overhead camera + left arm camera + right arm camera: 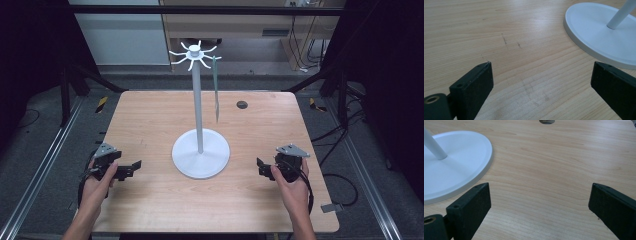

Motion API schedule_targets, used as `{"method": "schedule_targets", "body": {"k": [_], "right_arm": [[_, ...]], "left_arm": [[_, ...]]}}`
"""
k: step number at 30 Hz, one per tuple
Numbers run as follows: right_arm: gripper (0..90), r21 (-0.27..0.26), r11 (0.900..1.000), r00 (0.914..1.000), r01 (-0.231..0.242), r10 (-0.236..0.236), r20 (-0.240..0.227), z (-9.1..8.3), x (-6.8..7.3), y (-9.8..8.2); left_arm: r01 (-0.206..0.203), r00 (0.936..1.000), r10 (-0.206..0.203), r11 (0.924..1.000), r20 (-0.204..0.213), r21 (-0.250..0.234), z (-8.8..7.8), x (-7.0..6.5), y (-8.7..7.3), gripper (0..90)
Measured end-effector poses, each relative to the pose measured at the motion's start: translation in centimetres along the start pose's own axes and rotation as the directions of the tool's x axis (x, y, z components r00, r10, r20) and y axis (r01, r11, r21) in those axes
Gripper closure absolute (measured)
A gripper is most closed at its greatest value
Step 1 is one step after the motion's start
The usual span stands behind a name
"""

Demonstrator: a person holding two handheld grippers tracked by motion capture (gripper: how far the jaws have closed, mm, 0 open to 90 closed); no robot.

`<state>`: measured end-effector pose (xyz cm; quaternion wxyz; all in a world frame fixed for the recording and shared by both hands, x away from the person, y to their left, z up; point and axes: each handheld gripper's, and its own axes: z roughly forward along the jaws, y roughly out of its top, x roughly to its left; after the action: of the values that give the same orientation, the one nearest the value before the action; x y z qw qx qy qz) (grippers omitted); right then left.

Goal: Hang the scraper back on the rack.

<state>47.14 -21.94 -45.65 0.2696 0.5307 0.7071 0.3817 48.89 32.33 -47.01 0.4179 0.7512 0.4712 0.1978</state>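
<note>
A white stand (200,107) rises from a round base (201,154) in the middle of the wooden table (150,120). Its top carries a ring of short hooks (194,54), and a thin pale green strip (216,90) hangs from one hook on the right. My left gripper (131,169) rests low on the table left of the base, open and empty. On the other side my right gripper (261,168) is also open and empty. The base (604,37) lies at the upper right of the left gripper view, and the base (454,162) fills the left of the right gripper view.
A small dark round hole cover (242,104) sits in the table behind the stand, also at the top edge (546,121) of the right gripper view. Metal rails and cables run along the floor on both sides of the table.
</note>
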Motion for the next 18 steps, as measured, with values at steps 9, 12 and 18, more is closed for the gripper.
{"method": "schedule_targets", "body": {"k": [9,12,18], "right_arm": [[4.9,0.028,0.999,0.9998,-0.019,0.019,0.000,1.0,-0.2,-0.9],[5.0,0.034,0.999,0.9998,-0.021,0.021,0.002,1.4,-0.3,-1.1],[5.1,0.050,0.998,0.9994,-0.032,0.032,0.014,2.0,-0.5,-1.6]], "left_arm": [[-0.001,1.0000,0.001,1.0000,-0.003,-0.006,0.0,0.0,0.0,4.0],[-0.010,0.9999,0.010,1.0000,-0.004,-0.002,0.1,0.0,0.0,4.0],[-0.012,0.9999,0.012,0.9999,-0.008,-0.010,0.0,0.0,0.0,4.0]]}}
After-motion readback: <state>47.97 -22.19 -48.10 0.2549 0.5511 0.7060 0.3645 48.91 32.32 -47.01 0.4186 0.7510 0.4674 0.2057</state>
